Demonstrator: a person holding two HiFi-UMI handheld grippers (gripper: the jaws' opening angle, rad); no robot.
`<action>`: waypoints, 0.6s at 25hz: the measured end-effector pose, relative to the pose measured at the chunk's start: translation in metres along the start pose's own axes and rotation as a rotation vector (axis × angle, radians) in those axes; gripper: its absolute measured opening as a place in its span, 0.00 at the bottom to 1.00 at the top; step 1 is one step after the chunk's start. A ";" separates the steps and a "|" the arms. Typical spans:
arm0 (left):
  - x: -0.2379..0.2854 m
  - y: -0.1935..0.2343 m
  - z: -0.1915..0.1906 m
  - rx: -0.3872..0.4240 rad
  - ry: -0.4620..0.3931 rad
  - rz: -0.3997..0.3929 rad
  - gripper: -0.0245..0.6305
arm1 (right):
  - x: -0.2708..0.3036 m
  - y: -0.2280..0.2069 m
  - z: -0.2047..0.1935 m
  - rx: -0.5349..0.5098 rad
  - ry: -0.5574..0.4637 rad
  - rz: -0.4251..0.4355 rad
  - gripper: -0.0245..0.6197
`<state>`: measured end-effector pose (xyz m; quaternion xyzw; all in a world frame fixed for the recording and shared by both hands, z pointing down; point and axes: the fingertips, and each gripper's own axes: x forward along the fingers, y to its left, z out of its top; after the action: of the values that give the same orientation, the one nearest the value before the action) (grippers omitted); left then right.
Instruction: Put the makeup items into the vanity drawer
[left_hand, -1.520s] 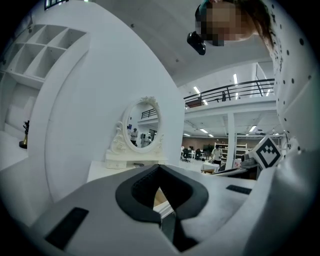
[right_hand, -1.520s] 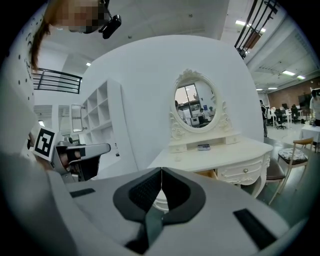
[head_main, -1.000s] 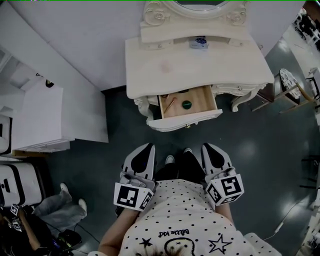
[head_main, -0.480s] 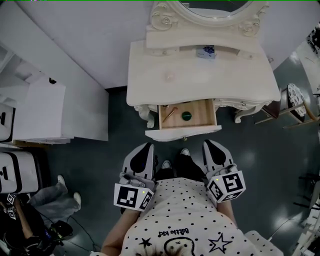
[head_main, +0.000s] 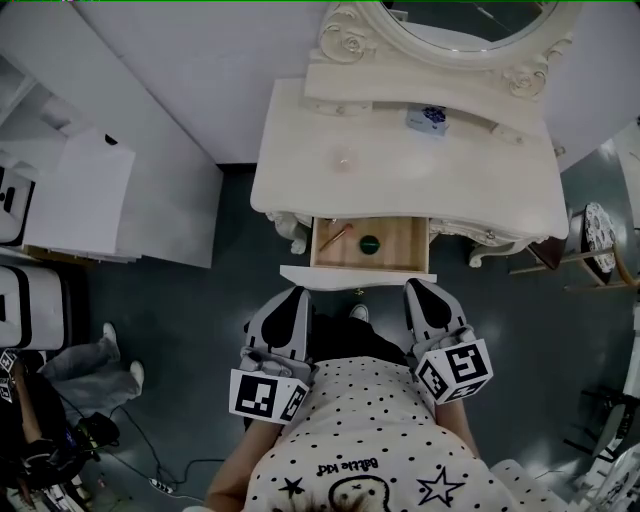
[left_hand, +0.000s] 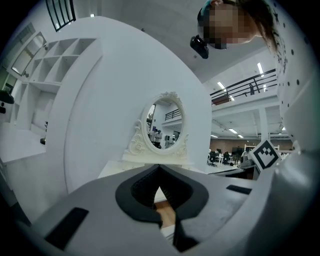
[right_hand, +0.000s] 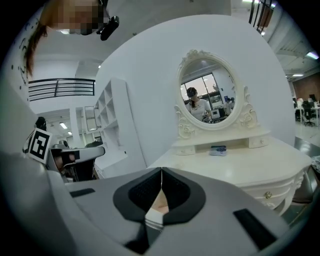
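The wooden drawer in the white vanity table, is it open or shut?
Open. The wooden drawer is pulled out from the white vanity table, its inside showing a small round dark-green item and a thin reddish stick.

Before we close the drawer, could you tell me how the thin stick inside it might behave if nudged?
The thin stick looks slender, so it is probably light. Lying aslant on the bare wooden floor of the drawer, it may well roll or skid when pushed.
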<state>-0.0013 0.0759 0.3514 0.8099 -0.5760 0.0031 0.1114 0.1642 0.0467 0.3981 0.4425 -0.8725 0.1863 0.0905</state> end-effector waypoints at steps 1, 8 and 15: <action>0.000 0.000 -0.002 0.000 0.004 0.005 0.03 | 0.001 0.001 -0.001 -0.007 0.007 0.009 0.05; 0.006 0.008 -0.005 -0.023 0.010 0.039 0.03 | 0.008 -0.003 -0.008 -0.006 0.053 0.026 0.05; 0.019 0.028 -0.001 -0.035 0.009 0.024 0.03 | 0.031 0.003 -0.001 -0.012 0.063 0.025 0.05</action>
<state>-0.0213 0.0496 0.3604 0.8008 -0.5851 -0.0017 0.1280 0.1435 0.0257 0.4083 0.4248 -0.8759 0.1958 0.1181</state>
